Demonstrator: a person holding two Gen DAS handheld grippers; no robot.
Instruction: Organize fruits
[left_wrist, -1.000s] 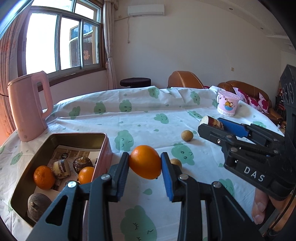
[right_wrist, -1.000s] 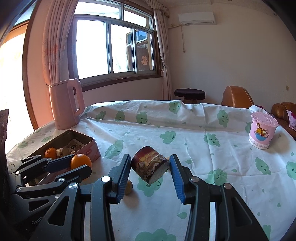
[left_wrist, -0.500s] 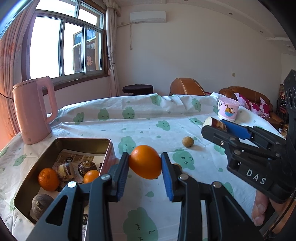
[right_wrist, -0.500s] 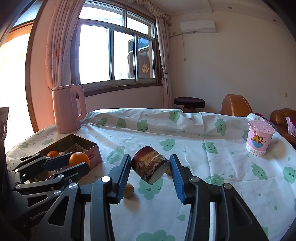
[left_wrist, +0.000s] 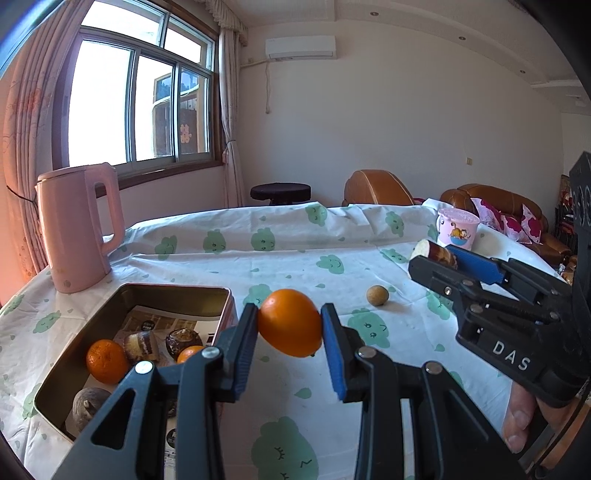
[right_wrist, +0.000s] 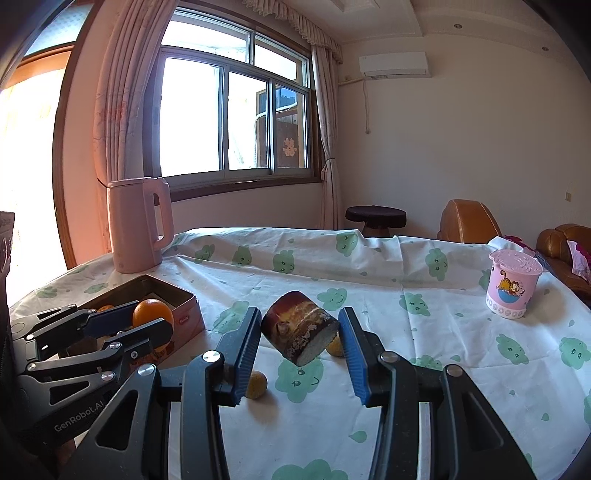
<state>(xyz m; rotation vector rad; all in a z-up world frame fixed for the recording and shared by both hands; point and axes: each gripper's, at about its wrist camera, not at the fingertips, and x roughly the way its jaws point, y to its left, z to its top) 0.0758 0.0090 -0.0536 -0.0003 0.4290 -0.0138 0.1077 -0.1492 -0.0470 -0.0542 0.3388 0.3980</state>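
My left gripper (left_wrist: 290, 325) is shut on an orange (left_wrist: 290, 322) and holds it in the air just right of a metal tin (left_wrist: 173, 291). The tin holds oranges (left_wrist: 106, 361) and several dark fruit pieces. My right gripper (right_wrist: 301, 338) is shut on a brown cut fruit chunk (right_wrist: 300, 332) with a pale cut face, held above the tablecloth. The right gripper also shows at the right of the left wrist view (left_wrist: 439, 258). The left gripper with its orange (right_wrist: 152, 313) shows at the left of the right wrist view, beside the tin (right_wrist: 184, 314).
A pink kettle (left_wrist: 79, 225) stands behind the tin at the table's left edge. A pink cup (right_wrist: 513, 286) stands at the far right. Small round brown fruits (left_wrist: 377, 295) (right_wrist: 256, 384) lie on the cloth. Chairs and a stool stand beyond the table.
Both grippers have risen a little, each keeping its fruit. The tin and the table have dropped lower in both views.
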